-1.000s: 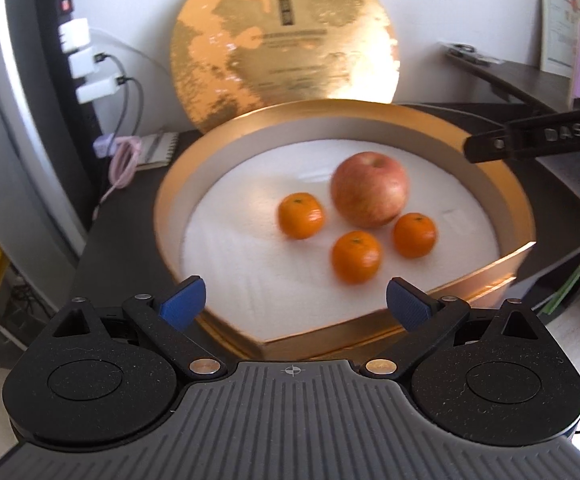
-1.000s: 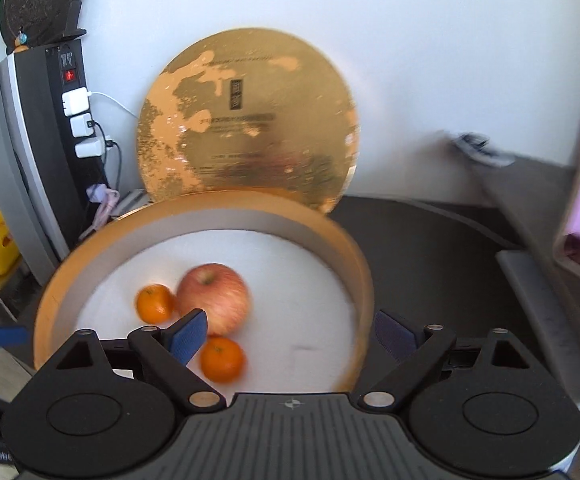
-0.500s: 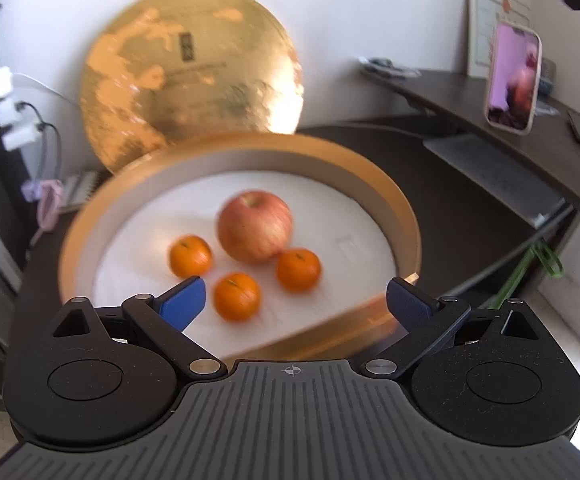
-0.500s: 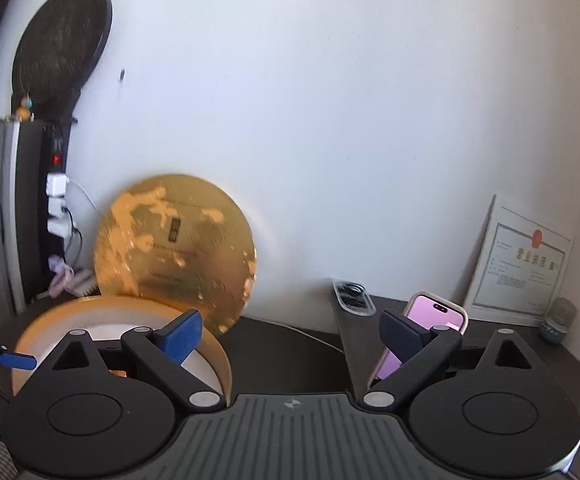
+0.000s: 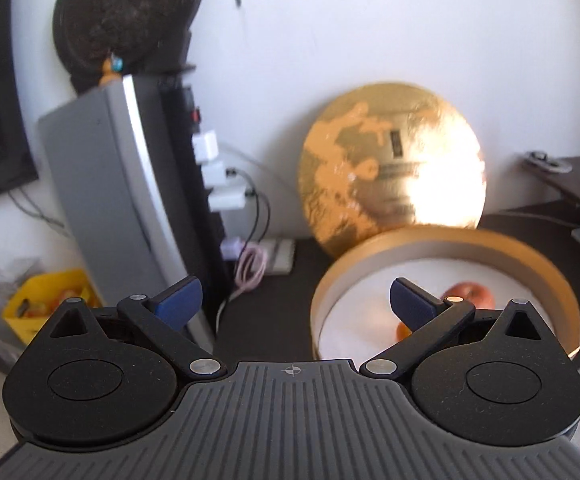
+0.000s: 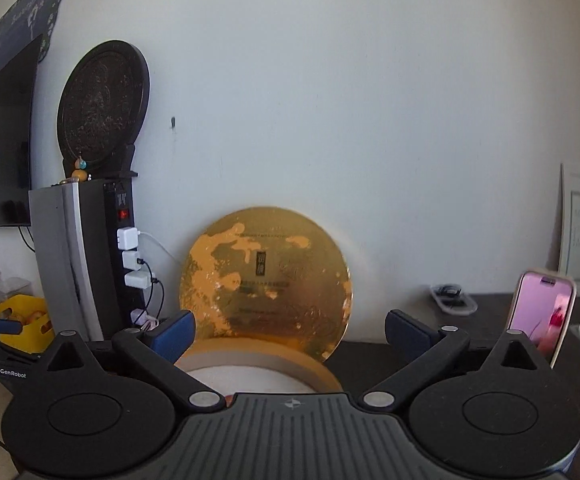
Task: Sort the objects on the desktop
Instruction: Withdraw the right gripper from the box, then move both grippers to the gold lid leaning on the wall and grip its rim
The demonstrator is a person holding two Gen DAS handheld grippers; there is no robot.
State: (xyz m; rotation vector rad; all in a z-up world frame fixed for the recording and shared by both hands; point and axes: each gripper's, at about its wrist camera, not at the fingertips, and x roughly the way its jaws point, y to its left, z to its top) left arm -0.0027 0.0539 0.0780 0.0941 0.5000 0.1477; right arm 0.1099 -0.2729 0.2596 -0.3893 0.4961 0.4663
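A round gold box (image 5: 538, 256) with a white lining stands on the dark desk, low right in the left wrist view. Inside it I see part of a red apple (image 5: 474, 293) and a sliver of an orange (image 5: 402, 332) behind my finger. My left gripper (image 5: 294, 305) is open and empty, raised above and left of the box. My right gripper (image 6: 287, 334) is open with nothing between its pads; its jaws have just been opening wider. It hangs above the box (image 6: 318, 374), whose rim shows just over the gripper body.
The box's gold lid (image 5: 394, 178) (image 6: 265, 280) leans on the white wall. A grey tower with a power strip and chargers (image 5: 129, 200) stands left. A yellow bin (image 5: 45, 296) sits lower left. A phone (image 6: 542, 316) stands at the right.
Both grippers have risen and tilted up, so the box and fruit have dropped low in both views. The left view has swung left toward the grey tower. The right jaws have spread wider.
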